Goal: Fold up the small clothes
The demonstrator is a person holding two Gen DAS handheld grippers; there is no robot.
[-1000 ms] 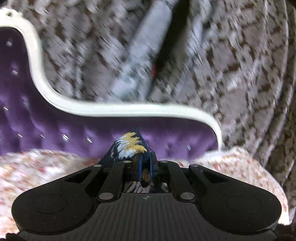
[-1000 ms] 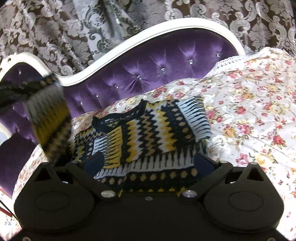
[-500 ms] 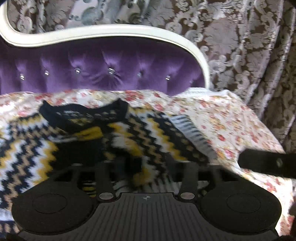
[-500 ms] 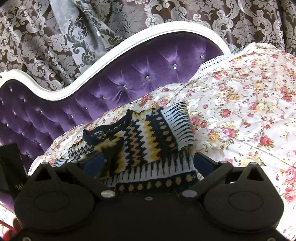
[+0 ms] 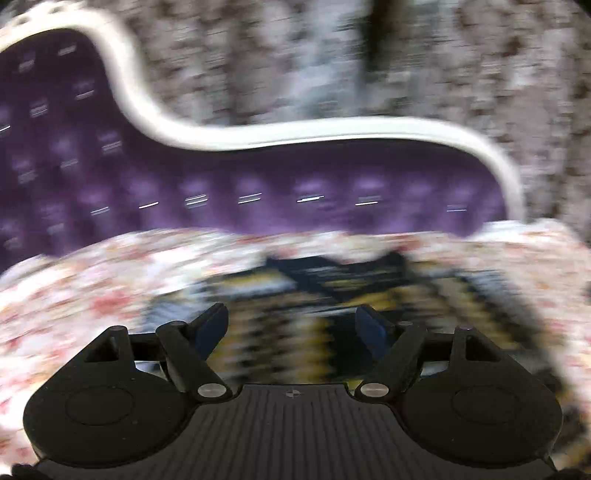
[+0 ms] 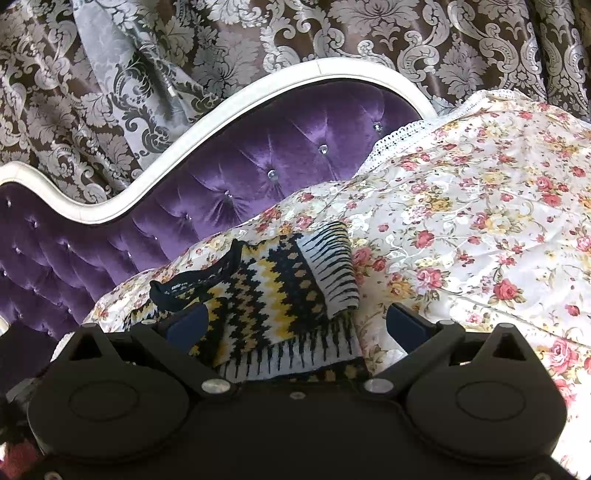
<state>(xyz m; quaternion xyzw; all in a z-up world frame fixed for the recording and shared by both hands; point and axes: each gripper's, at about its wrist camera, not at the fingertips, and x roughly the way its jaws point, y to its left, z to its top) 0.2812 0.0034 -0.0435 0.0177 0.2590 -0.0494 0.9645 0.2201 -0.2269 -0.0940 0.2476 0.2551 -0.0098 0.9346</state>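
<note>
A floral bedspread (image 6: 480,229) lies below a purple tufted headboard (image 6: 258,155) and damask curtains (image 6: 369,33).

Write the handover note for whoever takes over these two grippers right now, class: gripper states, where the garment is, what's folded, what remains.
Left gripper: open, jaws have just been opening, nothing gripped; view blurred.
Right gripper: open, empty, over the sweater's hem.
Zigzag sweater: lies on the floral bedspread by the purple headboard.
Done: right sleeve folded across the body; the other side also looks folded in.
Left: probably fold hem up toward the collar and tidy.
</note>
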